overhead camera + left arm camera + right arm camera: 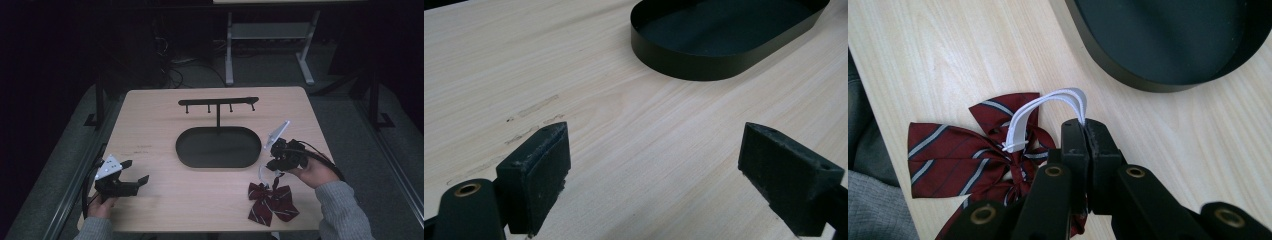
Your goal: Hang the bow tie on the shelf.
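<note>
The right gripper point(1083, 131) is clenched on just the thin white elastic loop point(1048, 107) of the dark-red, grey-striped fabric bow tie point(272, 201); that narrow band could slide from the pads, or the dangling bow could snag before reaching a peg of the black metal hanger stand point(218, 102). The bow lies crumpled near the light wooden table's point(150, 120) front edge, at five o'clock from the black oval tray point(218, 147). The left gripper point(134, 171), at eight o'clock from the tray, is released and holds nothing.

Left gripper point(131, 172): jaws spread wide, nothing between them. Right gripper point(273, 165): jaws fully closed, pads pressed together, tips angled downward.
</note>
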A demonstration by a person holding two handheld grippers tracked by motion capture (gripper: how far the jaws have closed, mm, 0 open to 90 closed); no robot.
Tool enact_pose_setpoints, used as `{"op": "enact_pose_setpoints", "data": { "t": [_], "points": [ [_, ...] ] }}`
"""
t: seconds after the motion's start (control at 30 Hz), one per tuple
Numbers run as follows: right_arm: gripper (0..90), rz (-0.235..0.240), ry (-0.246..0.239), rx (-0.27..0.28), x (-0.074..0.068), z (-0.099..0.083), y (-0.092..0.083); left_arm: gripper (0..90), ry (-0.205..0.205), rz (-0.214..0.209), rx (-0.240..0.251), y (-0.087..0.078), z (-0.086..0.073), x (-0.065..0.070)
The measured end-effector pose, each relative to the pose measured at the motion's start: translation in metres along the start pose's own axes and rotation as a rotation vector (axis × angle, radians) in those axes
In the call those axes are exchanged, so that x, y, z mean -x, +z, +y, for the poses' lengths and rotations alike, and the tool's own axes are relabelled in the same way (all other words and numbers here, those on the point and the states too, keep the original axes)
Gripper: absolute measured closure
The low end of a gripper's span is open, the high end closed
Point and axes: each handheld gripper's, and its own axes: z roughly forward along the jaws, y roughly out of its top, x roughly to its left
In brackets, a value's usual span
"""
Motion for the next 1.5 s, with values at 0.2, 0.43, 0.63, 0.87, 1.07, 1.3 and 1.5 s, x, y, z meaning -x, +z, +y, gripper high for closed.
{"op": "enact_pose_setpoints", "data": {
  "t": [0.2,0.43,0.63,0.87,1.07,1.3,1.5],
  "points": [
    [87.7,-0.001,-0.022,0.008,-0.005,0.008,-0.009,12.9,-0.004,0.001,0.002,0.000,0.000,0.000],
    [87.7,-0.009,-0.054,0.015,-0.009,0.016,-0.016,12.9,0.005,0.001,-0.002,0.001,0.000,-0.001],
    [87.7,-0.019,-0.074,0.022,-0.012,0.023,-0.024,12.9,0.001,0.001,0.005,0.001,0.001,-0.001],
    [87.7,-0.025,-0.097,0.021,-0.015,0.032,-0.029,12.9,0.003,-0.002,0.006,0.001,0.001,-0.001],
    [87.6,-0.026,-0.115,0.027,-0.015,0.038,-0.032,12.9,0.001,-0.002,0.006,0.000,0.001,-0.001],
    [87.6,-0.014,-0.136,0.037,-0.017,0.046,-0.037,12.9,0.006,-0.002,0.005,0.001,0.002,0.000],
    [87.6,-0.015,-0.148,0.039,-0.017,0.053,-0.043,12.9,0.003,-0.003,0.008,0.000,0.002,-0.001]
  ]
}}
